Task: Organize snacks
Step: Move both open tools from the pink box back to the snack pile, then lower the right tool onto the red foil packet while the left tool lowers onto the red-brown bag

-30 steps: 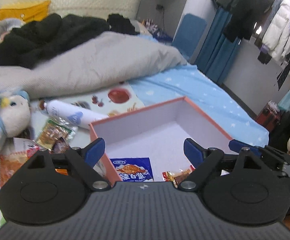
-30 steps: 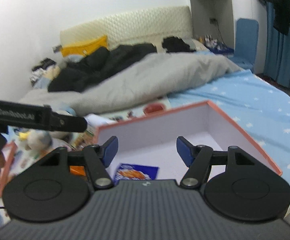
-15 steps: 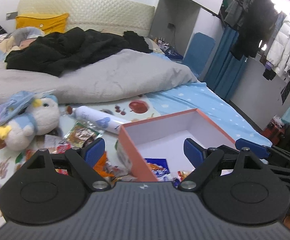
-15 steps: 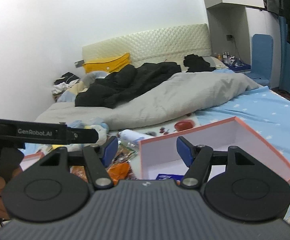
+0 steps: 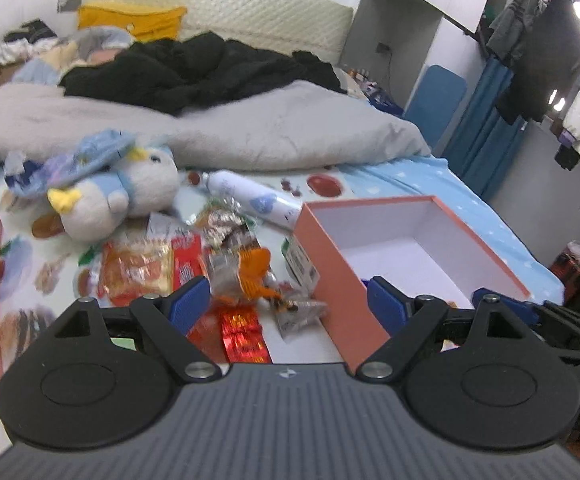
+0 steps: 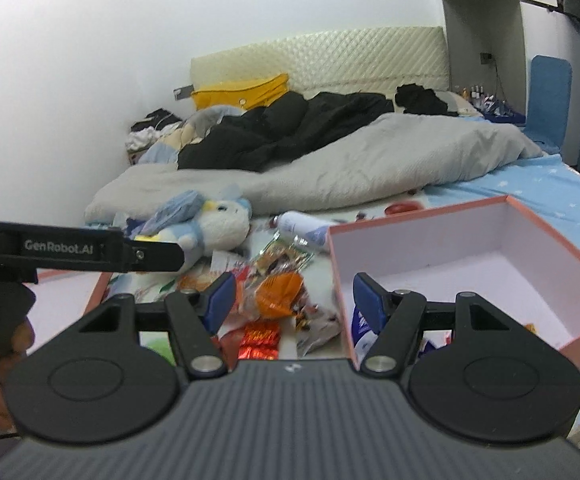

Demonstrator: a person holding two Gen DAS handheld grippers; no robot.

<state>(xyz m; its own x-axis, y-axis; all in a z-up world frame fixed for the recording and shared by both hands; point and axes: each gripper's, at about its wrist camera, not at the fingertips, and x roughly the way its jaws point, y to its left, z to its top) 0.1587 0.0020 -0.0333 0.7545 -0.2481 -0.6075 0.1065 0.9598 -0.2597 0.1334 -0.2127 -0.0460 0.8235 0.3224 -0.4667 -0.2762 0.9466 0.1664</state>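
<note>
On the bed, left to right: loose snack packets point(image 5: 194, 268), then pink box point(image 5: 421, 240) holding a few. Left gripper point(image 5: 288, 304) and right gripper point(image 6: 291, 296) hover empty, jaws apart; next, a packet needs grasping.

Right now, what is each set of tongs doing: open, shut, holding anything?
Left tongs: open, holding nothing.
Right tongs: open, holding nothing.
</note>
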